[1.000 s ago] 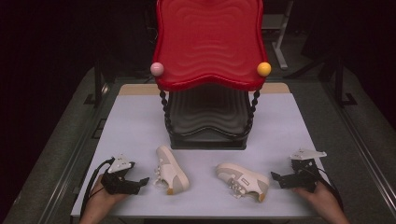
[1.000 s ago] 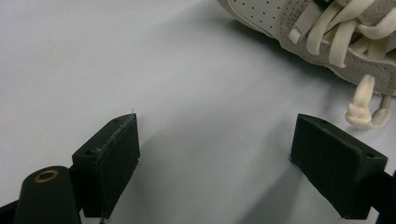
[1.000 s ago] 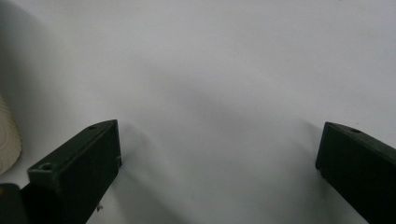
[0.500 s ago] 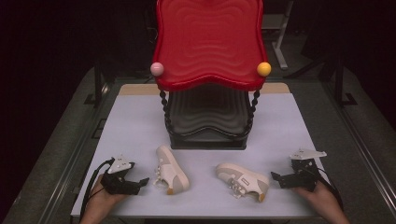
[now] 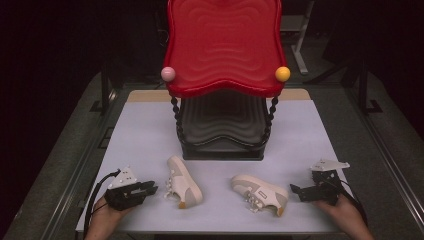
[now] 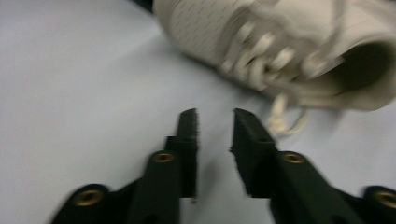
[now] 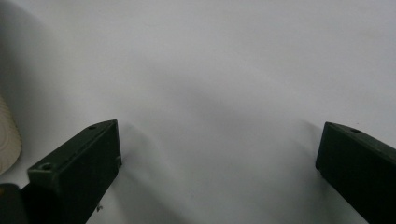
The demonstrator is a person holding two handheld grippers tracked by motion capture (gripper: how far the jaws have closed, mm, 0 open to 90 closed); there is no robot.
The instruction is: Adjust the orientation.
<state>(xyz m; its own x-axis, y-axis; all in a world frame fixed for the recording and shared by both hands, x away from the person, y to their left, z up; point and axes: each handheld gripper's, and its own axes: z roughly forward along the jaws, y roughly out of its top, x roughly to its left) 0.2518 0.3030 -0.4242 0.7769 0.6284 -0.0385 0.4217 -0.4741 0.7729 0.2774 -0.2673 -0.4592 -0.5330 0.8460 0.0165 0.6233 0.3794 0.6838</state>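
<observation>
Left gripper [image 5: 150, 189], a black two-jaw tool held in the person's left hand [image 5: 102, 217], lies low over the pale grey table top [image 5: 150, 130] with its tips pointing toward the nearer shoe. Its jaws have just been closing; in the left gripper view [image 6: 215, 128] they stand nearly together with a narrow gap, and nothing sits between them. Bare table shows in that gap.

A cream low-top lace-up sneaker with a tan sole [image 5: 183, 181] lies just ahead of those tips, close but apart from them. In the left gripper view this sneaker [image 6: 280, 46] lies ahead and to the right of the jaws, its open collar facing right, and a loose lace end [image 6: 280, 116] hangs just beyond the right jaw tip; whether it touches is unclear.

Right gripper [image 5: 296, 190], black and held in the right hand [image 5: 345, 212], rests at table level. In the right gripper view [image 7: 219, 140] its jaws stand wide apart over bare table, holding nothing. A second cream sneaker with grey panels [image 5: 260, 192] lies just ahead of its tips, not touching.

Beyond both grippers stands a glossy red wavy-edged plastic shelf on black beaded posts [image 5: 223, 45], with a pink ball [image 5: 168, 73] and a yellow ball [image 5: 282, 73] at its front corners
</observation>
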